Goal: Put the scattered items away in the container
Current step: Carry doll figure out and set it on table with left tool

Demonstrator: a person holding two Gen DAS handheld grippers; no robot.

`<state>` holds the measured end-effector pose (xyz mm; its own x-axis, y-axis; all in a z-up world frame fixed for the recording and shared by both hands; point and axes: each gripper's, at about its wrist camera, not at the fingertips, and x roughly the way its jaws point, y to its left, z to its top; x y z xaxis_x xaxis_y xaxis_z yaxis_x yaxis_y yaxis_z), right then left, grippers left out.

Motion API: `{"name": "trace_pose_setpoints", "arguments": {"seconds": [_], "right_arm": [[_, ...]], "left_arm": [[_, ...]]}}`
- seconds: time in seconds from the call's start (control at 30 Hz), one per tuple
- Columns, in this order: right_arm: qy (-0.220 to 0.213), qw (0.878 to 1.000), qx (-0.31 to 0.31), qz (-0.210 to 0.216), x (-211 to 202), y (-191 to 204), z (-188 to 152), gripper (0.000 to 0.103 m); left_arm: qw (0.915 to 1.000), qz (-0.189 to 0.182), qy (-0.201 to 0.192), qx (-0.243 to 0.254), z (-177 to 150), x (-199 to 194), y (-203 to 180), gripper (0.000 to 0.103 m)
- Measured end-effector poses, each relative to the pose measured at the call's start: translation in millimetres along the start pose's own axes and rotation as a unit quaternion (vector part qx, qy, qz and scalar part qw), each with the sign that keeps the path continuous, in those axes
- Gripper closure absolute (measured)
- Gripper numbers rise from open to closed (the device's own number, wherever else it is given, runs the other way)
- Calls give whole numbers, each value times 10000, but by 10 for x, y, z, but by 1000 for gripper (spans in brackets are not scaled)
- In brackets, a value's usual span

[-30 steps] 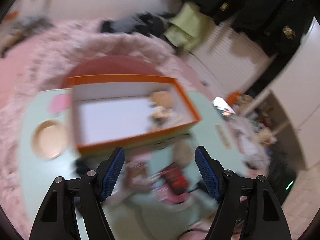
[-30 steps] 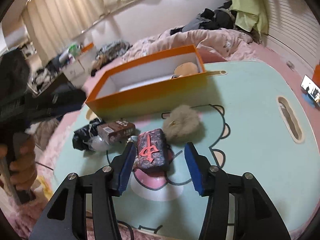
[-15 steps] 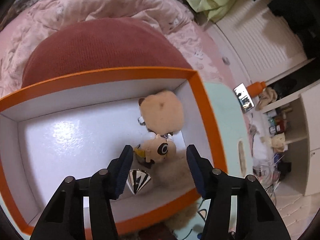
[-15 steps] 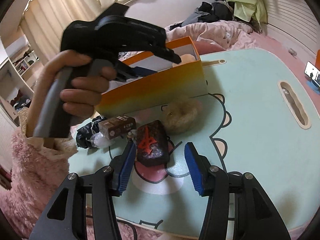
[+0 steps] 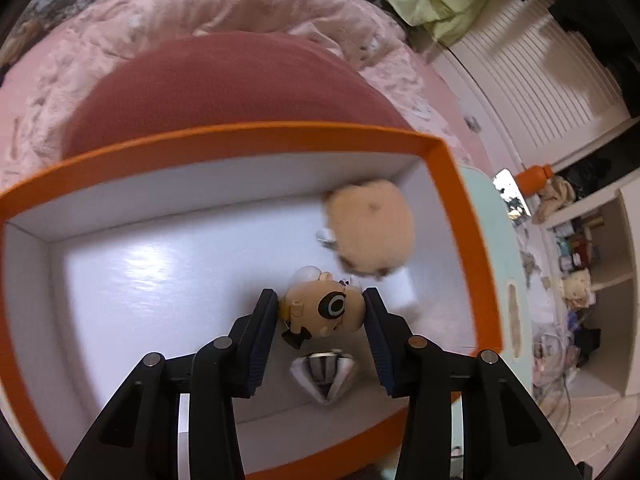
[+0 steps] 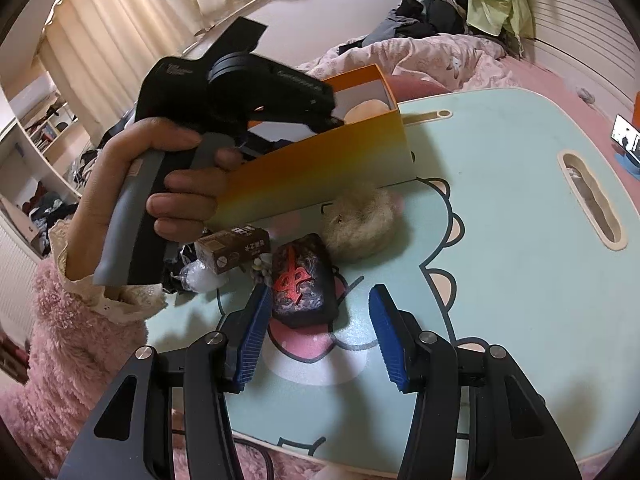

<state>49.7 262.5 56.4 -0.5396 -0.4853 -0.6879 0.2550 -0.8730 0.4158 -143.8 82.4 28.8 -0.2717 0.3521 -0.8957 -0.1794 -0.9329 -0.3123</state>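
Observation:
My left gripper (image 5: 322, 312) is inside the orange box (image 5: 460, 196), shut on a small tan toy figure (image 5: 326, 310) held above the white floor. A round beige plush (image 5: 370, 230) and a silver wrapper (image 5: 324, 374) lie in the box. In the right wrist view my right gripper (image 6: 318, 334) is open just above the mint table (image 6: 520, 264), its fingers either side of a black pouch with a red mark (image 6: 304, 280). A fluffy beige pom (image 6: 360, 224), a brown carton (image 6: 234, 248) and a clear bag (image 6: 202, 278) lie near the box (image 6: 320, 168).
The left hand and its gripper body (image 6: 224, 92) hang over the box's left half in the right wrist view. A red cushion (image 5: 224, 88) and pink bedding (image 5: 240, 4) lie behind the box. A handle slot (image 6: 592, 200) cuts the table's right side.
The left gripper has swung from above the table into the box with the toy figure and lowered toward the box floor. The right gripper has stayed over the black pouch.

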Motion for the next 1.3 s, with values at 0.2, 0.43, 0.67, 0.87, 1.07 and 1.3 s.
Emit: {"name": "trace_pose_setpoints", "arguments": {"seconds": [0.2,0.43,0.67,0.87,1.07,1.3], "right_arm": [[72,10000,-11,26,29,15,-8,51],[46,10000,22,4,3,20,-21,51],[21,10000,-6,-18,-12,43,-13,51],[5,10000,31,-13,-18,26,-6,51],[31,10000,25,4,-19,36,1,51],[92,10000,12,-5,1,48,1,51]], "left_arm": [[9992,267,-157,239,-26,-22,60,62],[9991,246,-189,288,-12,-92,122,64],[9963,-169,-777,323,-138,-672,157,64],[9902,-661,-951,787,-656,-1162,190,64],[9865,-833,-929,1063,-1282,-1303,314,64],[9887,-869,-500,1113,-1713,-945,373,64]]}}
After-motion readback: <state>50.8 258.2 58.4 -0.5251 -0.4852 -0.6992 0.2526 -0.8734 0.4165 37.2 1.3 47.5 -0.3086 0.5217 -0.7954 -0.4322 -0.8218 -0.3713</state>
